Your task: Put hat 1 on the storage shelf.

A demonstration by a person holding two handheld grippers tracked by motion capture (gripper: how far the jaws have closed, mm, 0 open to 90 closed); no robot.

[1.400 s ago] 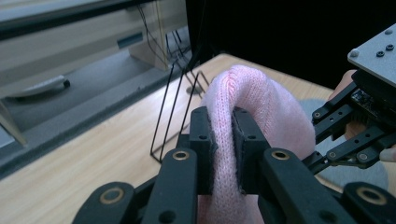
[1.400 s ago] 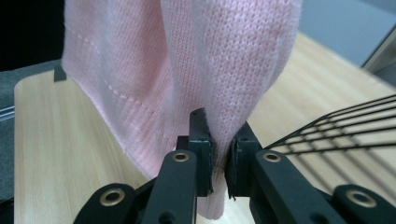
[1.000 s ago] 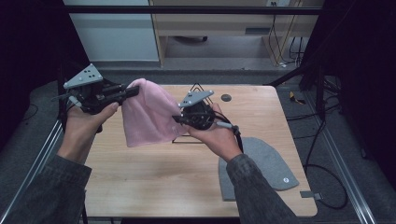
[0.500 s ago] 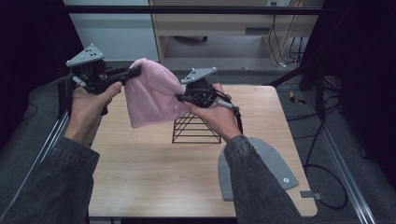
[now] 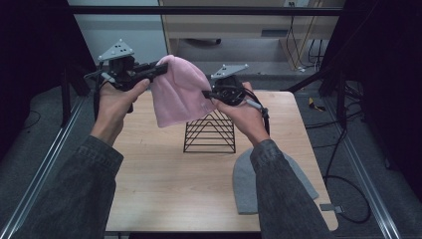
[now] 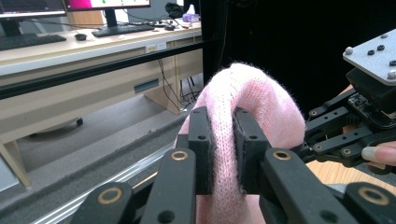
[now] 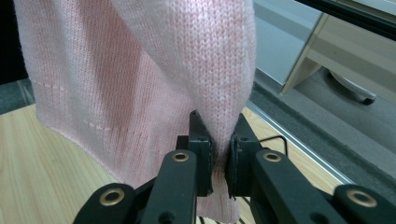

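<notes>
A light wooden bench stands on a grey floor. Behind it is a long pale desk with a keyboard and a mouse on top. Black cables hang behind. The sides are dark.

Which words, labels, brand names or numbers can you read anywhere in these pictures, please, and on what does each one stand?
No text can be read anywhere.
Monitor screens on the desk, left gripper view: coloured marks, too small and blurred to read.
Small label on the desk's edge: too small to read.
Pink beanie, grey beanie, black wire rack: no lettering visible.
</notes>
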